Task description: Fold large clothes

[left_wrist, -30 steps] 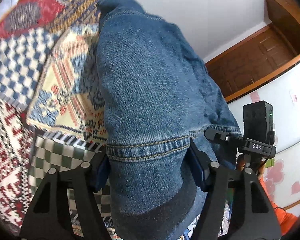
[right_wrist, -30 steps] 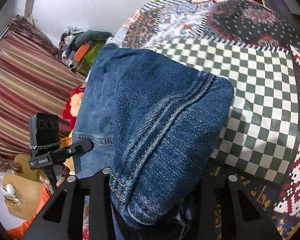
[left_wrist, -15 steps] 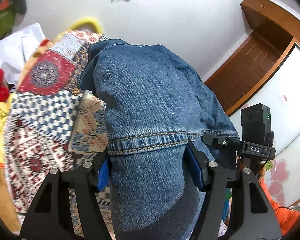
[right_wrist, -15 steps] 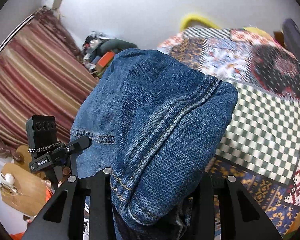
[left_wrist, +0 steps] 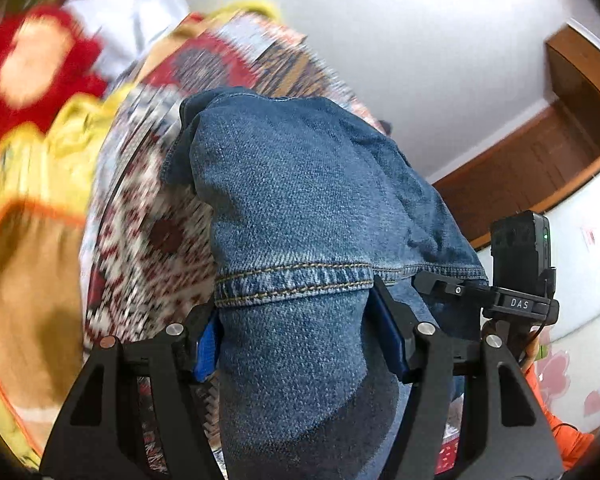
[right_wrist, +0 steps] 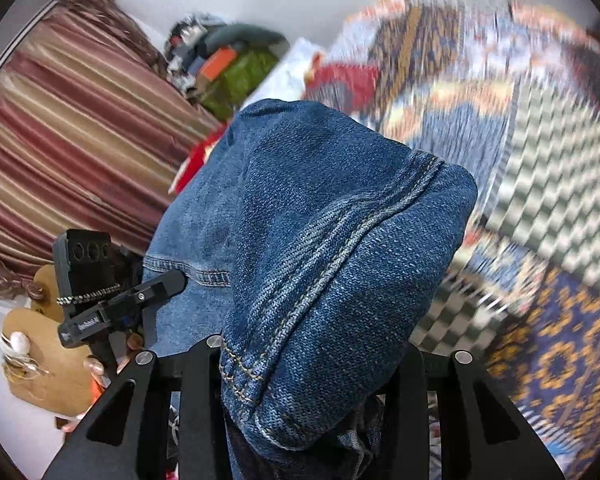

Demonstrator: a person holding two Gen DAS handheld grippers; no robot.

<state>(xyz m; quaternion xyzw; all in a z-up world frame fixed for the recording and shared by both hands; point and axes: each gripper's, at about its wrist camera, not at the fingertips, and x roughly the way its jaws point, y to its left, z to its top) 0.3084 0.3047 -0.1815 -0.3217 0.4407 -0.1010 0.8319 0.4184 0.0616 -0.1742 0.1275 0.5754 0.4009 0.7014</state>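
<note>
L wrist view: denim garment (left_wrist: pixel 300 240) fills centre, bunched betw left gripper (left_wrist: pixel 296 336) fingers, draping away over patterned bedspread (left_wrist: pixel 148 240) at left. Plush toy (left_wrist: pixel 32 68) upper left. Wooden door (left_wrist: pixel 540 160) right, right gripper (left_wrist: pixel 516 280) mid-right. R wrist view: garment centre, curtain (right_wrist: pixel 68 128) left, clutter pile (right_wrist: pixel 224 64) top centre, bedspread right.

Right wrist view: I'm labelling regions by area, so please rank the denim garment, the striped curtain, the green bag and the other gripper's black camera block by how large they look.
1. denim garment, though its nearness to the lens inflates it
2. striped curtain
3. green bag and black camera block: too alike to rank.
</note>
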